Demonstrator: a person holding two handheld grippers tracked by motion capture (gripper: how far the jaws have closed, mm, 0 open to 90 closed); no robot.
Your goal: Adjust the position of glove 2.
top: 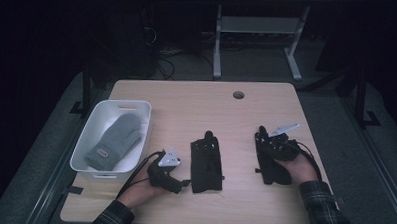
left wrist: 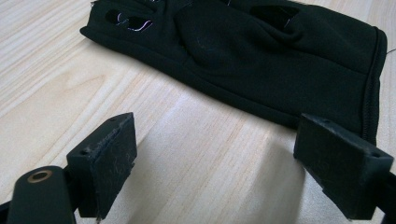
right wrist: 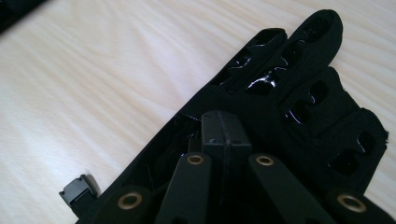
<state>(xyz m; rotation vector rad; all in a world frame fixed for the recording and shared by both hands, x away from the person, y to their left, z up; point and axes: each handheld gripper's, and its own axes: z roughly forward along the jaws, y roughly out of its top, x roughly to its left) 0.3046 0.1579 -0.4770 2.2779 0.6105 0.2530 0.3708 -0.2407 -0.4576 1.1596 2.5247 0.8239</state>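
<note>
Two black gloves lie on the desk (top: 197, 99), and a white bin (top: 110, 139) with a grey mitten (top: 114, 140) in it sits at the desk's left edge. Taking the bin as landmark: the middle glove (top: 206, 162) lies flat just right of it, and the second glove (top: 271, 159) lies farther right again, near the desk's right edge. Bare wood stretches behind both gloves to the far edge, where a round cable hole (top: 238, 95) sits; a strip of bare wood also separates the two gloves.

From above, the left hand-held gripper (top: 176, 179) rests between the bin and the middle glove, close to the near edge. Its own camera adds what the high view cannot: its jaws stand wide apart with bare wood between them, and the middle glove's (left wrist: 261, 56) cuff edge lies just beyond the jaw at the right of that view, whether touching it I cannot tell.

The right hand-held gripper (top: 265, 144) lies over the second glove, on the side far from the bin. Its own camera shows the jaws pressed together on top of that glove (right wrist: 299, 107), whose perforated fingers spread out just ahead; whether any fabric is pinched I cannot tell. A small black buckle (right wrist: 78, 189) pokes out at the glove's near corner.
</note>
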